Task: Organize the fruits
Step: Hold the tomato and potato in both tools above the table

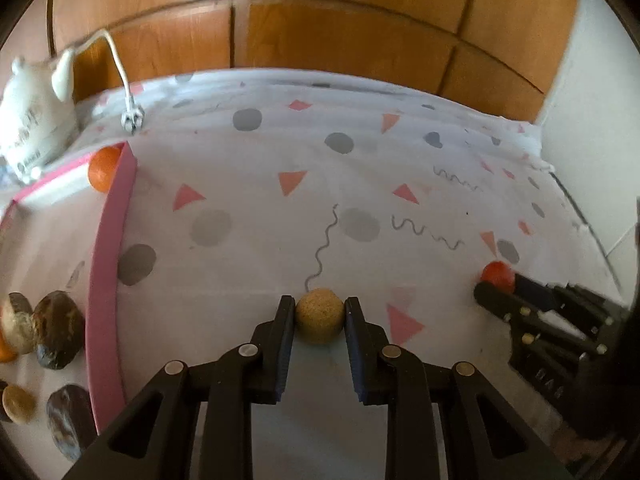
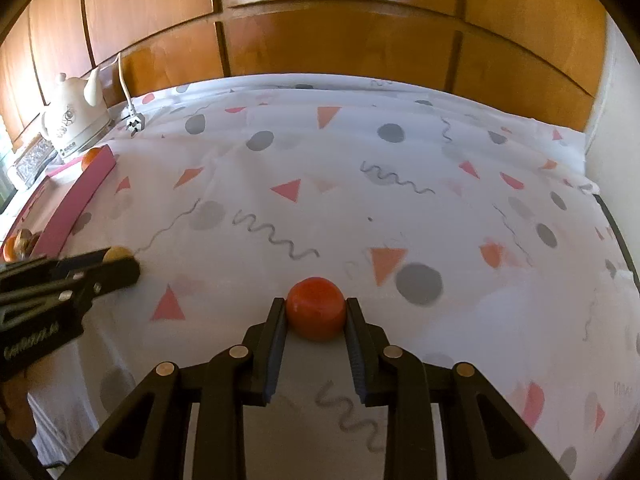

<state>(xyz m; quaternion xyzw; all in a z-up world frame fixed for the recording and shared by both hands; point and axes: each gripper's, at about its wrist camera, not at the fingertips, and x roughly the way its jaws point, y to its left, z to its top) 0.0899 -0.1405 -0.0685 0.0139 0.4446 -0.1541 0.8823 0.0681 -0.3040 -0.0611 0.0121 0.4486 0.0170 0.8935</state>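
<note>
My left gripper (image 1: 319, 312) is shut on a tan round fruit (image 1: 319, 315), held just above the patterned cloth. My right gripper (image 2: 316, 312) is shut on a red tomato-like fruit (image 2: 316, 308). In the left wrist view the right gripper (image 1: 492, 286) shows at the far right with the red fruit (image 1: 497, 275). In the right wrist view the left gripper (image 2: 120, 264) shows at the left with the tan fruit (image 2: 114, 253). A pink tray (image 1: 108, 264) at the left holds an orange (image 1: 103, 169) and several brown and tan fruits (image 1: 58, 334).
A white kettle (image 1: 34, 120) and a white plug on a cord (image 1: 131, 118) stand at the back left. Wooden cabinet doors (image 1: 340, 32) rise behind the table. The cloth-covered table (image 1: 360, 184) ends at a wall on the right.
</note>
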